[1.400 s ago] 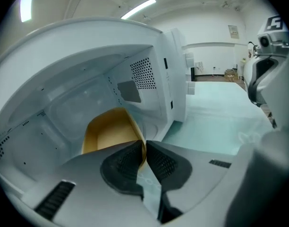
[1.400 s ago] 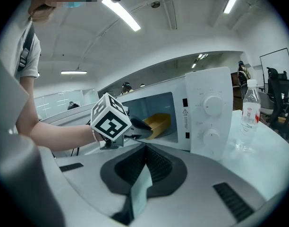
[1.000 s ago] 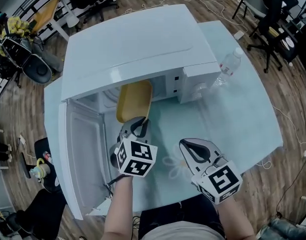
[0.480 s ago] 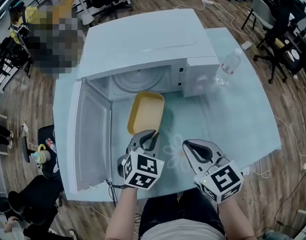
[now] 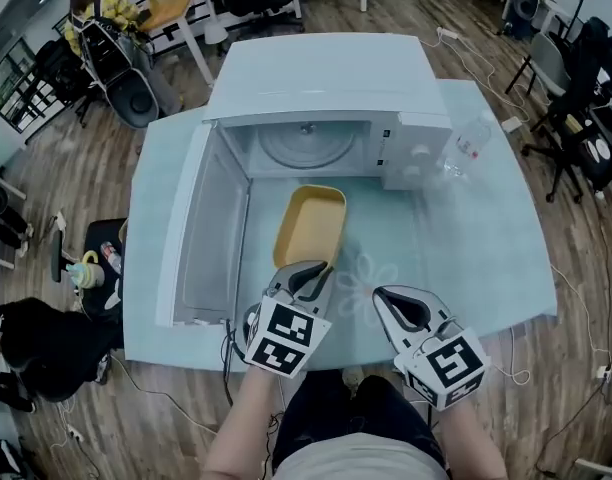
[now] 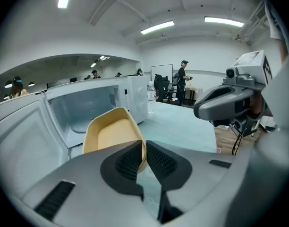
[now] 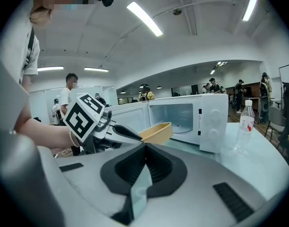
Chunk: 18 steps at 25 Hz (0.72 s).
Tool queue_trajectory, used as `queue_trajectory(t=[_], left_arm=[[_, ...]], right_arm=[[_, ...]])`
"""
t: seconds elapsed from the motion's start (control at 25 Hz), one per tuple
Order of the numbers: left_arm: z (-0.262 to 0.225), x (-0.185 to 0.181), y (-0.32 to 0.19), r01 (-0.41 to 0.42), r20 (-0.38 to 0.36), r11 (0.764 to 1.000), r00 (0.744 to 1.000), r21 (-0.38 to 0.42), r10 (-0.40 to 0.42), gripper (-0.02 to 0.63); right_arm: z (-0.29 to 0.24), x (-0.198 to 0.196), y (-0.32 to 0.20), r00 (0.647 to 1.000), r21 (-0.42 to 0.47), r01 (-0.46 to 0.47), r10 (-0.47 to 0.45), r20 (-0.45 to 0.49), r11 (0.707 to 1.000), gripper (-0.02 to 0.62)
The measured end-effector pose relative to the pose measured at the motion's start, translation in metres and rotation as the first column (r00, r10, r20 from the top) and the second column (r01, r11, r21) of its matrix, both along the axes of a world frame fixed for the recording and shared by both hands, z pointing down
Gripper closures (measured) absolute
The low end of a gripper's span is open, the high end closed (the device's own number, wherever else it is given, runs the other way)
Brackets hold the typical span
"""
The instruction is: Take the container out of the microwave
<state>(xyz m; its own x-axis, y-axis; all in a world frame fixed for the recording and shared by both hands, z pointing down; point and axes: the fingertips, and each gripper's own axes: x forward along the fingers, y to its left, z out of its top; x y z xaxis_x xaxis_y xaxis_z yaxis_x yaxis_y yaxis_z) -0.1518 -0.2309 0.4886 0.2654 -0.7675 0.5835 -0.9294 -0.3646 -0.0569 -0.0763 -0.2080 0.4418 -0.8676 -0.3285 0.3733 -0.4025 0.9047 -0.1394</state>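
A yellow oblong container [image 5: 311, 226] hangs just above the table in front of the open white microwave [image 5: 316, 78], fully outside its cavity. My left gripper [image 5: 317, 271] is shut on the container's near rim. In the left gripper view the two pads pinch the thin wall of the container [image 6: 111, 134], which is empty. My right gripper [image 5: 389, 302] hovers to the right of it, shut, with nothing between its jaws. From the right gripper view the container [image 7: 157, 132] shows raised and slightly tilted, with the microwave [image 7: 191, 117] behind it.
The microwave door [image 5: 201, 238] is swung wide open to the left. A clear plastic water bottle [image 5: 469, 143] stands on the pale table [image 5: 476, 248], right of the microwave. Office chairs, cables and people are on the wooden floor around.
The container came out of the microwave's mouth toward me, held by the left gripper. Both grippers drew back from the microwave. The right gripper stayed shut and empty.
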Motion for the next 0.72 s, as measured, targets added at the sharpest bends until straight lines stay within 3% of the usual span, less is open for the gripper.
queue_trajectory(t=[0.16,0.4,0.72], left_arm=[[-0.016,0.001,0.01,0.035,-0.068,0.999,0.997,0.031,-0.033,0.565],[-0.026,0.004,0.026,0.058,-0.093,0.997,0.994,0.055,-0.053,0.565],[-0.05,0.016,0.031,0.064,-0.234,0.992,0.972,0.105,-0.037,0.565]], right_arm=[[-0.008,0.0,0.013,1.0,0.021,0.027,-0.027,0.01,0.999,0.584],[-0.022,0.006,0.025,0.999,0.052,0.028,-0.03,0.038,0.998,0.584],[-0.038,0.012,0.025,0.997,0.072,0.001,-0.007,0.078,0.997,0.584]])
